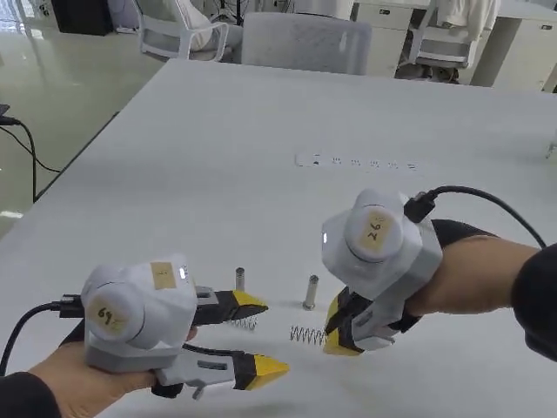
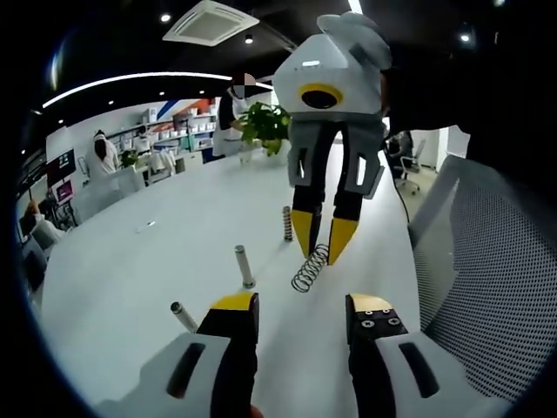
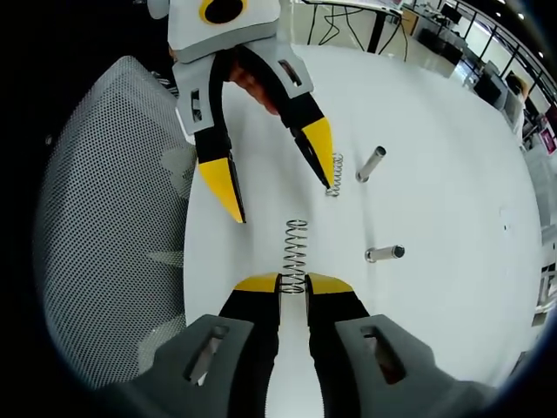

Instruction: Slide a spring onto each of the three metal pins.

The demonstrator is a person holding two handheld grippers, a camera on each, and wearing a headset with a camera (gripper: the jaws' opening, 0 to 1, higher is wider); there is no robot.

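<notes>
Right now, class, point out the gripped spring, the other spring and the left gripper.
gripped spring (image 3: pixel 296 248): right gripper view, its middle coils.
other spring (image 3: pixel 335 174): right gripper view, its middle coils.
left gripper (image 1: pixel 275 336): head view, midway between its open fingertips.

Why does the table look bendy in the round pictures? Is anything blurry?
Left gripper view: the fisheye lens curves the white table and the ceiling light strip. Right gripper view: the same bend bulges the mesh chair, yet the spring looks sharp. Head view: straight edges, even light, faint shadows.

Three metal pins (image 2: pixel 244 266), two loose springs (image 3: pixel 296 255), two grippers (image 1: pixel 271 338)
</notes>
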